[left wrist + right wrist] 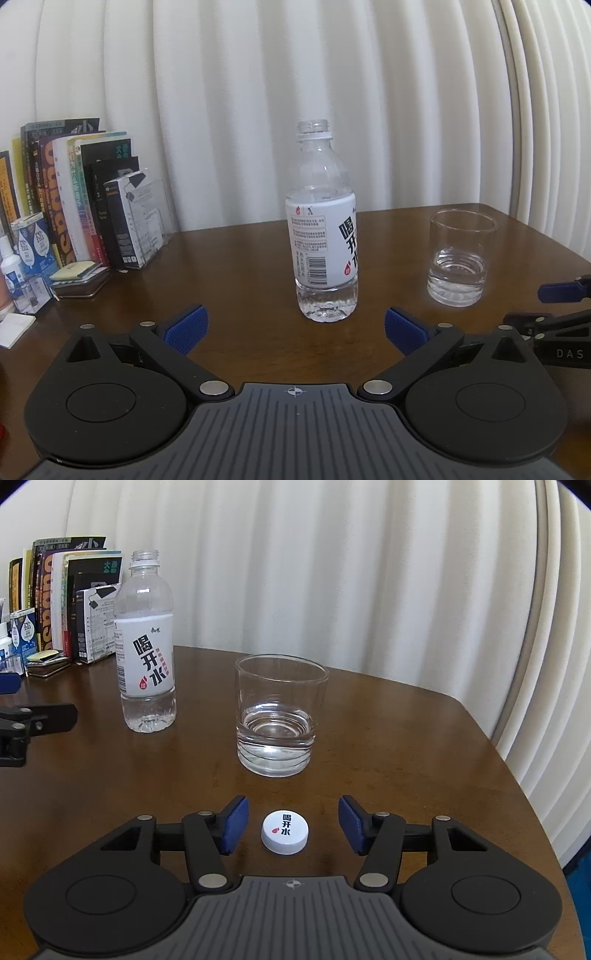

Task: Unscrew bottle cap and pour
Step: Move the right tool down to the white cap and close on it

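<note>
Uncapped bottle (pixel 325 225) stands upright on the bench (pixel 406 757) beside a glass (pixel 280 716); its cap (pixel 285 831) lies between the spread right tool (pixel 290 823); left tool (pixel 295 328) gapes empty

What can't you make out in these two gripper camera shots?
- Bottle water level: left wrist view, hidden behind its white label.
- Book titles: both views, too small and blurred.
- Right gripper: left wrist view, cut off by the right edge.
- Cap underside: right wrist view, faces the table.
</note>
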A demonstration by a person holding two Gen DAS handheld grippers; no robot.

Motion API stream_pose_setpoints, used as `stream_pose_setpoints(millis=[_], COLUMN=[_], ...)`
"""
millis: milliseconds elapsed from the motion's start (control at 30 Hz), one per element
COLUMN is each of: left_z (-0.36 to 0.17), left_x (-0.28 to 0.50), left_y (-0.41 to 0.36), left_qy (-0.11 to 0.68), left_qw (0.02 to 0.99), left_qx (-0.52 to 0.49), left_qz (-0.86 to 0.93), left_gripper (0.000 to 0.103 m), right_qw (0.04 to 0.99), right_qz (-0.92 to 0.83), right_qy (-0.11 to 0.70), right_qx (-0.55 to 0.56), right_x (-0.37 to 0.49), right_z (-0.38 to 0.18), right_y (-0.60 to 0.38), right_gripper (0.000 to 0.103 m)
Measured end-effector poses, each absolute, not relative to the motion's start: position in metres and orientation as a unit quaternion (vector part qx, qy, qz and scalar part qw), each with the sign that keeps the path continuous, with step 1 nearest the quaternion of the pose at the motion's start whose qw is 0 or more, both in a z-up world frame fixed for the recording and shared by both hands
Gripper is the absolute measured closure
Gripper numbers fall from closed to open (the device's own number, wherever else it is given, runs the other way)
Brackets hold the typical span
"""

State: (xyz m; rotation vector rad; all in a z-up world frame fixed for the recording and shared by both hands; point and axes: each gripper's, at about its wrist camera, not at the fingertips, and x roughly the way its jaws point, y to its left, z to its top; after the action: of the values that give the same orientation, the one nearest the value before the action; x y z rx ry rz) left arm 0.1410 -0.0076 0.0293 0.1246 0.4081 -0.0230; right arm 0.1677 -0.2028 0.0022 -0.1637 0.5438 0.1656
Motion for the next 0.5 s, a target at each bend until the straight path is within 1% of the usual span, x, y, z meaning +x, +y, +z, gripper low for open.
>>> stream_pose_setpoints(millis=[33, 100, 367, 433, 500], left_z=[0.0286, 0.0276, 0.0281, 0.0282, 0.0284], left_x=[0.1419, 0.1434, 0.1476, 0.1492, 0.1506], left_y=[-0.0082, -0.0094, -0.0101, -0.0095, -0.0091], left_qy=[0.203, 0.205, 0.204, 0.205, 0.205], left_qw=[0.977, 0.977, 0.976, 0.976, 0.976], left_qx=[0.063, 0.065, 0.069, 0.069, 0.068], left_qz=[-0.012, -0.013, -0.017, -0.016, -0.016], left_gripper=[0.000, 0.000, 0.000, 0.000, 0.000], right_qw=[0.955, 0.952, 0.946, 0.946, 0.945], right_qz=[0.081, 0.084, 0.092, 0.097, 0.102], right_qy=[0.272, 0.283, 0.298, 0.300, 0.301], right_qx=[-0.082, -0.083, -0.084, -0.083, -0.081], right_x=[0.1684, 0.1701, 0.1727, 0.1736, 0.1745], right_z=[0.0016, 0.0004, -0.0018, -0.0020, -0.0018], right_y=[-0.2025, -0.2020, -0.2014, -0.2013, -0.2010], right_gripper=[0.051, 0.056, 0.062, 0.069, 0.071])
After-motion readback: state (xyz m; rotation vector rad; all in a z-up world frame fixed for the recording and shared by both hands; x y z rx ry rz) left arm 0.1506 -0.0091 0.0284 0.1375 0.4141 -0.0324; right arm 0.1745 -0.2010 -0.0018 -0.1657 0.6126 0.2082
